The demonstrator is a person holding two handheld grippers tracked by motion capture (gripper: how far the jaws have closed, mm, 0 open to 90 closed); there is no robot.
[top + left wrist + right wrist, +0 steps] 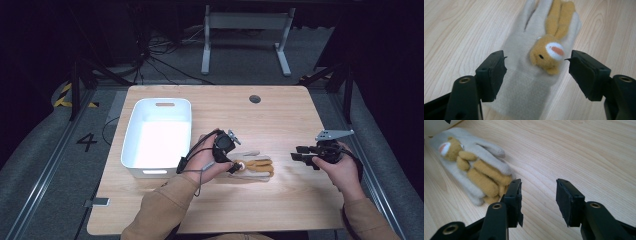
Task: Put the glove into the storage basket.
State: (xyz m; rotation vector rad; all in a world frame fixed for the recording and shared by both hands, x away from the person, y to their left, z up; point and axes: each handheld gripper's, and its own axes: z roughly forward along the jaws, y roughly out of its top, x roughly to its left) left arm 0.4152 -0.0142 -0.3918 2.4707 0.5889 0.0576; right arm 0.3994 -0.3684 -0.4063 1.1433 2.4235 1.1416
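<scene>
The glove [252, 167], a beige fleece one with a tan plush animal sewn on its back, lies flat on the wooden table [280, 205], a little toward six o'clock of the table's middle. Its cuff points toward nine o'clock and its fingers toward three o'clock in the high view. In the left gripper view the plush head [547, 53] with its white and orange muzzle is seen between the jaws, which stand apart on either side of the glove's wrist part without pressing on it. The left gripper [235, 166] is thus held wide, straddling the cuff end, with nothing clamped. The right gripper [296, 156] is held at three o'clock of the glove, near its fingertips but apart from them; its jaws too are parted, with only bare wood between them in the right gripper view, and the glove [471, 173] is seen off toward ten o'clock of them.

A white bin [159, 137] stands at nine o'clock of the glove, just beyond the left hand [207, 162], and looks empty.

The step in hand is judged to be the approach to a grasp at the cuff. For the next move, the left jaws would have to be lowered onto the fleece and closed on it, low enough that the thin fabric is caught and not only the plush head.
</scene>
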